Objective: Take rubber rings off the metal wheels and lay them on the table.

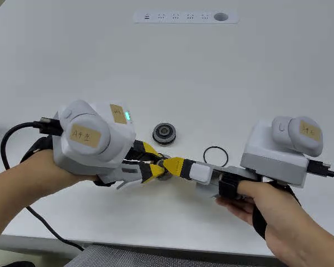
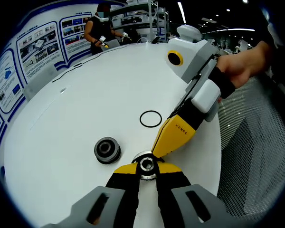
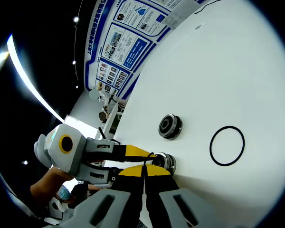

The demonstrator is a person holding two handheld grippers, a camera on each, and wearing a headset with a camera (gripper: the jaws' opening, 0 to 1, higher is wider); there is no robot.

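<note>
A: nearest us, the left gripper [image 2: 147, 167] is clamped on the near wheel [image 2: 147, 164], one yellow tip on each side; we read it as a vice, steadying the wheel low over the table [image 1: 256, 83] so the other side can work the rim; we can't tell if the wheel touches the top.

B: agreed; the right gripper [image 3: 143, 170] faces it from the opposite side, tips drawn almost together, nose right at the wheel's edge; that's where the rubber sits; whether we've got the ring pinched between them we cannot tell, it's too small and dark.

A: so relative to the fingers, the wheel sits between the left tips and just ahead of the right tips, slightly to one side; it isn't between the right pair.

B: further out, the far wheel [image 1: 163, 133] lies flat, apart from both grippers; it has a dark outer band, so we judge its ring is on and it's next.

A: the loose ring [image 1: 216, 155] lies flat on the table beyond the right gripper's body, clear of both wheels; we'd guess it's parked there to stay out of the work.

B: farthest is the power strip [image 1: 185, 16] near the back of the table; not our concern.
</note>
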